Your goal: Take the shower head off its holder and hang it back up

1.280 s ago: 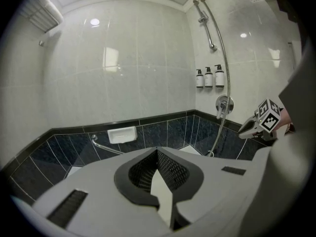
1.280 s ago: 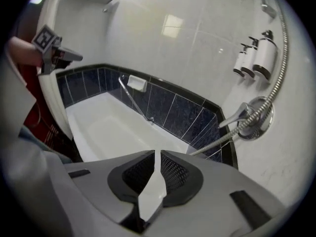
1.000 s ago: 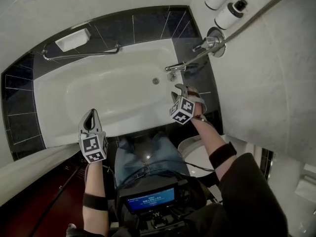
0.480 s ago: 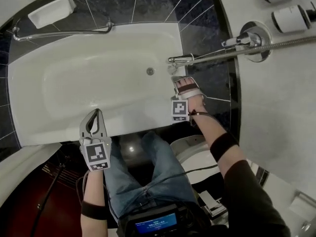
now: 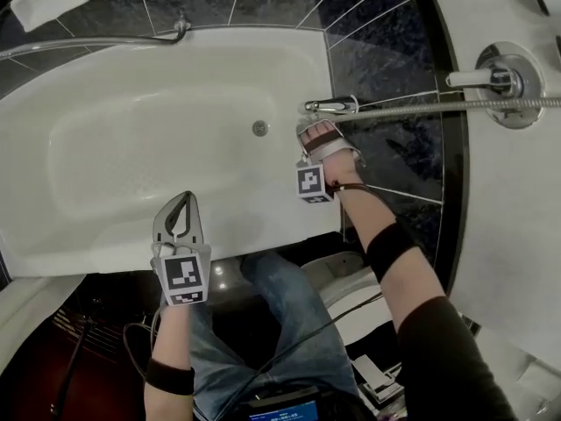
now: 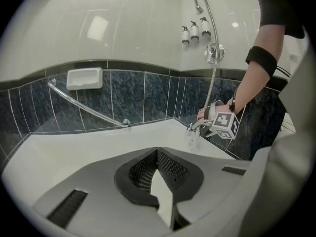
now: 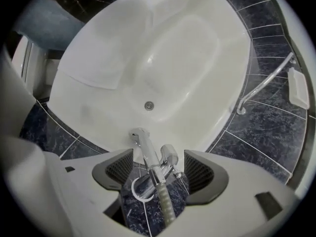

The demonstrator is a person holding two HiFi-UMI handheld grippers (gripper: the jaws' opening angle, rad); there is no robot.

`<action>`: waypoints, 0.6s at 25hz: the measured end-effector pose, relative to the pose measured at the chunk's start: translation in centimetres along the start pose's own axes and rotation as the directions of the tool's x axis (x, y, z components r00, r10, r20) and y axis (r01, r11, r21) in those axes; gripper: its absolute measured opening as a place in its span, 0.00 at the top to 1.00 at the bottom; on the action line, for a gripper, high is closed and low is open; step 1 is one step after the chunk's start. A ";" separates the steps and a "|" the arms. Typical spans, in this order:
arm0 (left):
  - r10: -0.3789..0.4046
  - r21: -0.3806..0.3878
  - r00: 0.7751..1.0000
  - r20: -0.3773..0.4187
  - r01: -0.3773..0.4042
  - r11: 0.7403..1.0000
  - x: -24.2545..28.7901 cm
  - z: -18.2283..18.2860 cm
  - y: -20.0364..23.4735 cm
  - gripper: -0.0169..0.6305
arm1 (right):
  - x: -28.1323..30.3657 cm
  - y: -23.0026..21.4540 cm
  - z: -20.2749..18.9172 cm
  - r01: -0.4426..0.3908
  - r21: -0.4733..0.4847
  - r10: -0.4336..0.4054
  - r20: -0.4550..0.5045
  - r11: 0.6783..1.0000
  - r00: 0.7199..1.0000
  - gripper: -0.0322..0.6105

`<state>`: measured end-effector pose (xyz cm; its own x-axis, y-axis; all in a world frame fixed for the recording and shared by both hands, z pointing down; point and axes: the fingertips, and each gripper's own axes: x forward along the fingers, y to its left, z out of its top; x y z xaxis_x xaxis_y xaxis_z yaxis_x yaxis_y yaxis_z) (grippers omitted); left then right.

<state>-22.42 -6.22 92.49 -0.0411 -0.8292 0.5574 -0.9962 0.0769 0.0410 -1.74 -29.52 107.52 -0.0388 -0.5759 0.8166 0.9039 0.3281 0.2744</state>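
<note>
Right gripper point(image 7: 159, 174): jaws spread as wide as seen, just opened further, holding nothing yet. Between the pads, untouched on either side, the chrome shower head point(image 7: 143, 144), apparently resting on its holder point(image 7: 169, 156) on the dark tiled ledge point(image 7: 133, 216) at the corner of the bathtub point(image 7: 173, 48).

Long axis of the shower head: nearly in line with the gripper's own pointing direction, hose point(image 7: 165, 206) end nearest the camera, spray end out over the tub's rim and leaning slightly left. So set crosswise to the jaws' closing line, which looks a fair set-up for a pinch on the handle. Sits a shade closer to the left pad than to the right.

Pointed steeply down, marker cube toward the person; behind it the right forearm point(image 5: 386, 253), reaching forward beside the tiled wall.

Left gripper point(image 6: 158, 157): jaws closed together on nothing, hanging over the tub's near rim, well apart from the shower head, aimed across the tub toward the grab rail point(image 6: 89, 110). Clearly the farther hand; judged no part of the coming grasp.
</note>
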 end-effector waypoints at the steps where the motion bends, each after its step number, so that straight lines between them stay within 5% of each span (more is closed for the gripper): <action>1: -0.006 0.004 1.000 0.001 0.006 1.000 0.7 -0.2 -0.1 0.97 | 0.8 0.0 0.1 -0.003 -0.016 0.003 -0.007 1.000 1.000 0.42; 8: -0.041 0.041 0.999 0.004 0.040 0.998 3.8 -0.7 0.0 0.97 | 4.8 0.9 -1.1 -0.095 -0.050 0.091 -0.092 0.994 0.992 0.43; 15: -0.057 0.048 0.998 -0.018 0.057 0.997 6.2 -2.5 0.2 0.97 | 6.7 2.6 -1.9 -0.177 -0.013 0.173 -0.142 0.984 0.975 0.67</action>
<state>-22.64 -9.96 98.01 0.0166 -0.8222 0.5689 -0.9995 0.0024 0.0327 1.20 -33.95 112.74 0.1793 -0.6104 0.7716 0.9021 0.4149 0.1186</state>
